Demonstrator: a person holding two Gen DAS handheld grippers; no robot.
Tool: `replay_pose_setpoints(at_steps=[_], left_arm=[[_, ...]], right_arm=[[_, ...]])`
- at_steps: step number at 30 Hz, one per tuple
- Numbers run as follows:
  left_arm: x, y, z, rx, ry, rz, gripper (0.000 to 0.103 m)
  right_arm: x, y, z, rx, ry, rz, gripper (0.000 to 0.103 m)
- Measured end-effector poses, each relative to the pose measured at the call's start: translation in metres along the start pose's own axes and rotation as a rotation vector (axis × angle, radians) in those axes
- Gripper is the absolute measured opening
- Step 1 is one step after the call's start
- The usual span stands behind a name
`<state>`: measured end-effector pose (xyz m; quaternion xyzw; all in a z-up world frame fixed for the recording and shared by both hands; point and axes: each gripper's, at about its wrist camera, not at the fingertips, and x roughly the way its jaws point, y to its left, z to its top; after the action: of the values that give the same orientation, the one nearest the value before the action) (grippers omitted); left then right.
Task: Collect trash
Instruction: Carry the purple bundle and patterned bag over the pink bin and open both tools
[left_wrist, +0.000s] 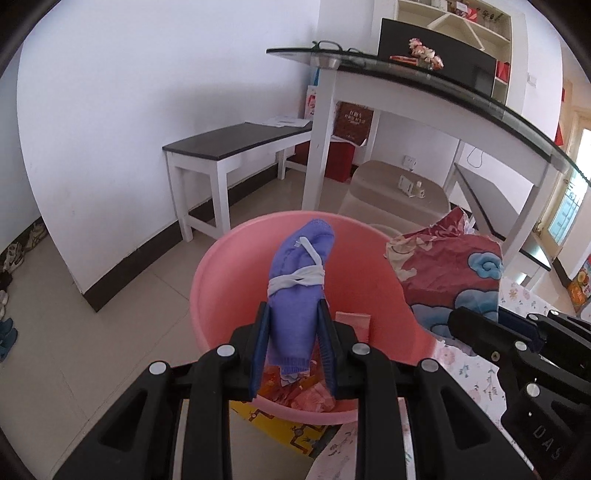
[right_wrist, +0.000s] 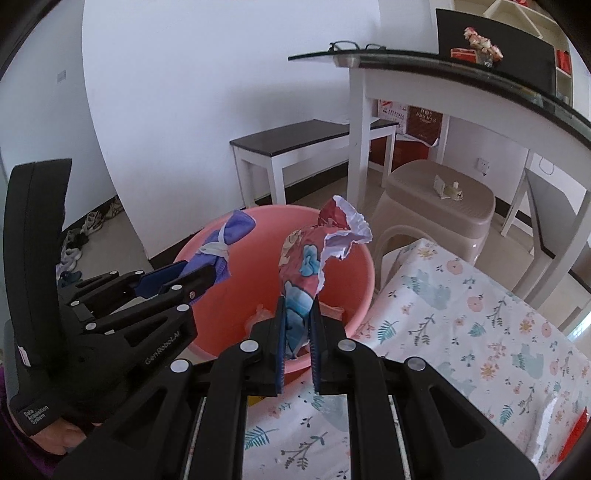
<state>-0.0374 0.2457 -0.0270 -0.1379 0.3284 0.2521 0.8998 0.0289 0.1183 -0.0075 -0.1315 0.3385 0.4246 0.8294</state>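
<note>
A pink plastic basin (left_wrist: 221, 280) (right_wrist: 351, 280) stands on the floor beside a floral-covered surface. My left gripper (left_wrist: 293, 314) (right_wrist: 199, 271) is shut on a rolled purple face mask (left_wrist: 299, 273) (right_wrist: 229, 236) tied with its white straps, held over the basin. My right gripper (right_wrist: 298, 306) is shut on crumpled red paper with blue clouds (right_wrist: 310, 258) (left_wrist: 454, 273), held above the basin's near right rim. Only the black body of my right gripper (left_wrist: 480, 332) shows in the left wrist view. Orange and pink scraps (left_wrist: 306, 395) lie in the basin's bottom.
The floral cloth (right_wrist: 461, 332) covers a surface at the right. A beige plastic stool (right_wrist: 439, 206) stands behind the basin. Beyond are a white bench with a dark top (left_wrist: 236, 147) and a glass-topped white table (left_wrist: 443, 85). Shoes (left_wrist: 11, 258) line the left wall.
</note>
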Motion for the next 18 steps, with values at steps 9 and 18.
replay_pose_setpoints(at_steps=[9, 18], left_arm=[[0.027, 0.006, 0.002, -0.025, 0.063, -0.009, 0.026], [0.03, 0.018, 0.004, -0.051, 0.053, -0.062, 0.04]], right_arm=[[0.027, 0.004, -0.001, -0.004, 0.055, 0.015, 0.011], [0.038, 0.01, -0.005, -0.021, 0.1, 0.063, 0.027]])
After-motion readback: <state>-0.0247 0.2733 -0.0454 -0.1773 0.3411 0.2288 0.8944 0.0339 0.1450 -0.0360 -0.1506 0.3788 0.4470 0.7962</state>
